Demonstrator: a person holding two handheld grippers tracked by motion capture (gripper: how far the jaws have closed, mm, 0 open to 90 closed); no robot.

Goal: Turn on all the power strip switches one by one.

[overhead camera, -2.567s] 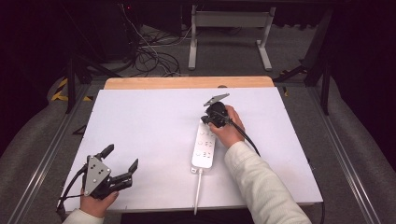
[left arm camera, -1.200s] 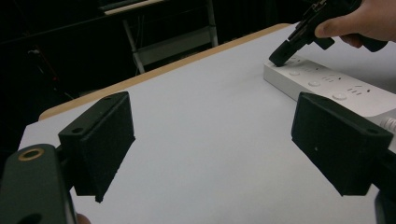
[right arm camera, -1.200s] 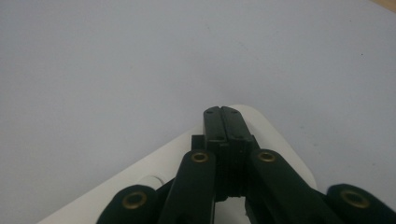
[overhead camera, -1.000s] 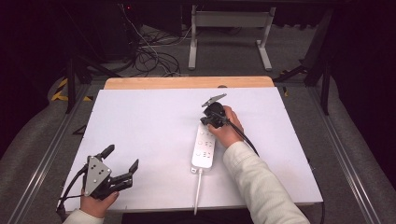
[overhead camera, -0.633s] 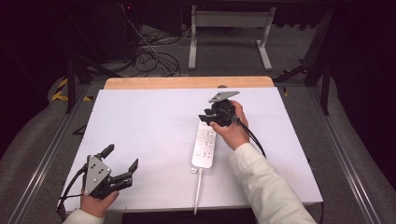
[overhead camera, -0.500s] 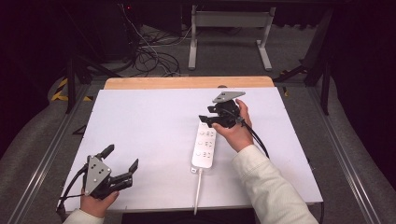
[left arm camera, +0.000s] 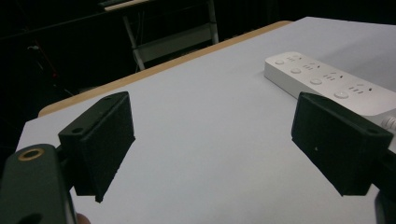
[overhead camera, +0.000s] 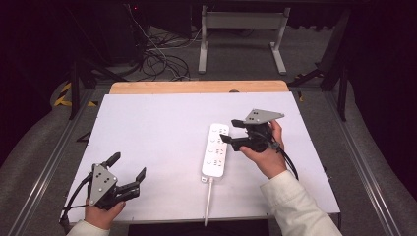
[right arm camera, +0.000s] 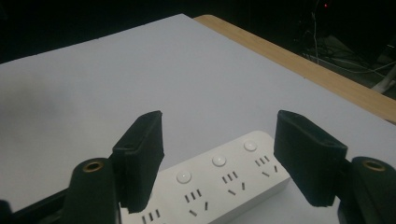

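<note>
On matte white table (overhead camera: 162, 128): smooth oblong power strip (overhead camera: 215, 150); both tools agape, empty

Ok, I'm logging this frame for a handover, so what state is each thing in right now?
Power strip: flat on the white table, nothing plugged in, cord trailing off the near edge.
Left gripper: open, holding nothing, low over the near left corner.
Right gripper: open, holding nothing, beside the strip's right side.
</note>
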